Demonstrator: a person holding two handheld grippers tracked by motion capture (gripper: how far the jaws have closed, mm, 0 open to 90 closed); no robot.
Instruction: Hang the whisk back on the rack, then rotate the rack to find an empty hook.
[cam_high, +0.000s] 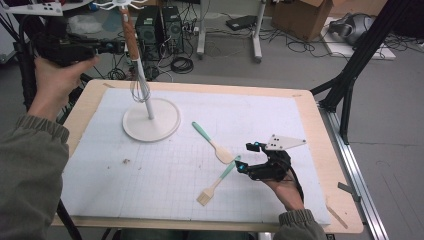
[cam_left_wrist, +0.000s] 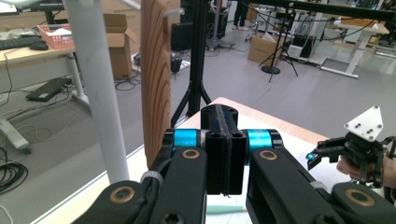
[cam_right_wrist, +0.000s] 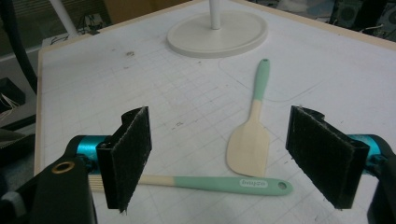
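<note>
right hand-held gripper (cam_right_wrist: 219, 158) hovers low over the worktop (cam_high: 320, 150), jaws spread wide, nothing between them. spatula (cam_right_wrist: 250, 140) lies flat between the jaws' line of sight, blade toward the gripper; brush (cam_right_wrist: 219, 183) lies crosswise just beside its blade. left hand-held gripper (cam_left_wrist: 224, 140), jaws pressed together and empty, is raised beside the wooden handle (cam_left_wrist: 155, 79) hanging on the stand (cam_high: 150, 120), apart from it.

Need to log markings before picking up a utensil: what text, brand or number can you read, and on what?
White oval label on the mint-green handle of the wooden pastry brush: there is print on it, but it is too blurred to read.
Nothing else carries readable text.
</note>
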